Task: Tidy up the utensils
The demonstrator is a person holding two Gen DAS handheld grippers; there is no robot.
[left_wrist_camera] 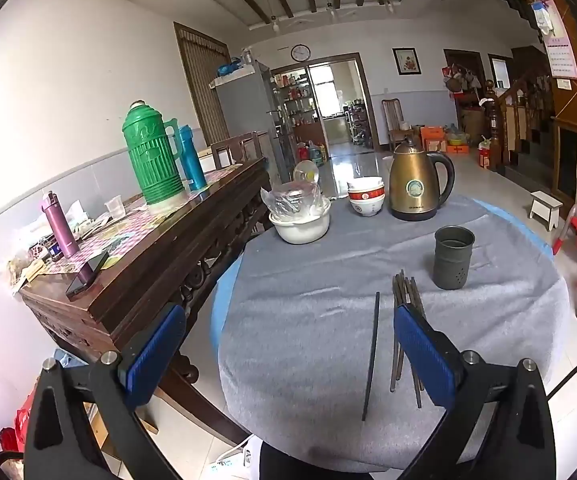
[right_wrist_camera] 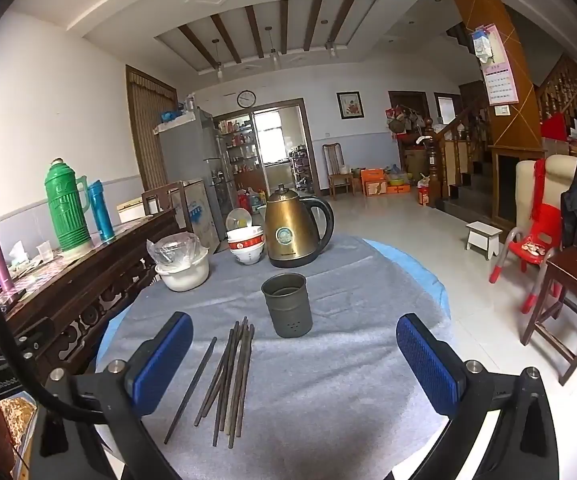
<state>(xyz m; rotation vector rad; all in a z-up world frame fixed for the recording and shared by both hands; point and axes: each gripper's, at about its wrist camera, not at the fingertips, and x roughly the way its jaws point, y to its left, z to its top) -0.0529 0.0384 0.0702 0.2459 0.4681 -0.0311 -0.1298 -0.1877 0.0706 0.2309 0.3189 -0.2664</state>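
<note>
Your left claw [left_wrist_camera: 288, 350] hangs above the round bench covered in grey cloth [left_wrist_camera: 308, 320], its blue-padded fingers [left_wrist_camera: 156, 356] spread wide apart and holding nothing. A single dark chopstick [left_wrist_camera: 371, 356] lies on the cloth between them, untouched. The bundle of dark chopsticks [left_wrist_camera: 404, 304] lies just beside it, partly hidden behind the right-hand finger.

Your right claw [right_wrist_camera: 294, 360] is likewise wide open and empty, hovering over the same bench. From it, the bundle sits at 11 o'clock, near the left-hand finger, with the lone chopstick further left. The dark grey metal utensil cup with small holes [right_wrist_camera: 287, 305] stands upright at 12 o'clock, just beyond the chopstick tips.
</note>
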